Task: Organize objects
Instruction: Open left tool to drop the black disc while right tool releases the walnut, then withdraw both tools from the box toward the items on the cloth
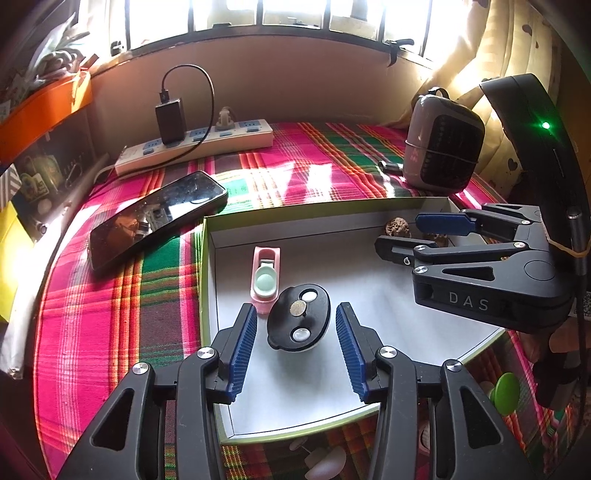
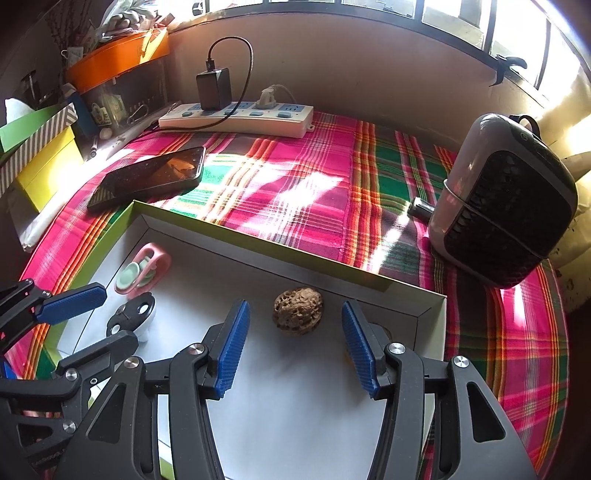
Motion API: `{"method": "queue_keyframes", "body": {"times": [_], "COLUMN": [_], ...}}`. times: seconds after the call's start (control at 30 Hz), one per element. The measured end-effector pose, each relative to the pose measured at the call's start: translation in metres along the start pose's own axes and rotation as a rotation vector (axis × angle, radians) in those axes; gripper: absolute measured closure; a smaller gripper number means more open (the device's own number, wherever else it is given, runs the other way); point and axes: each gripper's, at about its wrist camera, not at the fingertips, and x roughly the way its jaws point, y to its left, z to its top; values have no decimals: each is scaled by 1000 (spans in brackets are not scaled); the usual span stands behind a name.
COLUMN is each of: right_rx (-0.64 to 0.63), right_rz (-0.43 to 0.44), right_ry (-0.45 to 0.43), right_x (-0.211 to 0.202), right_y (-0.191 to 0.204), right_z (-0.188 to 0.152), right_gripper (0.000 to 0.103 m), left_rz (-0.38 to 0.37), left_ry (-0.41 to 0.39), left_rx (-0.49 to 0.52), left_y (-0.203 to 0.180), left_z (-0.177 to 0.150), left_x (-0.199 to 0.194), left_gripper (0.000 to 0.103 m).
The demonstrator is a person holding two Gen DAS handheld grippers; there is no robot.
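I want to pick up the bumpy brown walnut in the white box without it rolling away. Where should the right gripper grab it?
Grip the bumpy brown walnut across its rounded sides at the widest middle, coming from above and in front, where the open right gripper already straddles it. It lies loose on the white box floor near the back wall, so there's likely little room behind it.

— We see a barred window [image 1: 229,14] above a tan plaster wall [image 1: 295,85], sunlight pouring in.
— And we see a pink-and-green plaid cloth [image 2: 295,192] covering the tabletop, with a cream curtain [image 1: 517,55] beside it.
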Motion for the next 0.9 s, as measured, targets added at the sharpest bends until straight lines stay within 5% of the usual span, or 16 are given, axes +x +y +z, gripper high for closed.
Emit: {"method": "queue_keyframes", "body": {"times": [0.9], "right_rx": [60], "right_rz": [0], "right_ry": [-91], "right_x": [-48], "right_y": [-2], "right_z": [-25], "right_gripper": [50], "left_rz": [11], "left_ry": [-54], "left_rx": [17], "left_y": [-11], "left_z": [-20], "left_x": [-39], "left_gripper": [59]}}
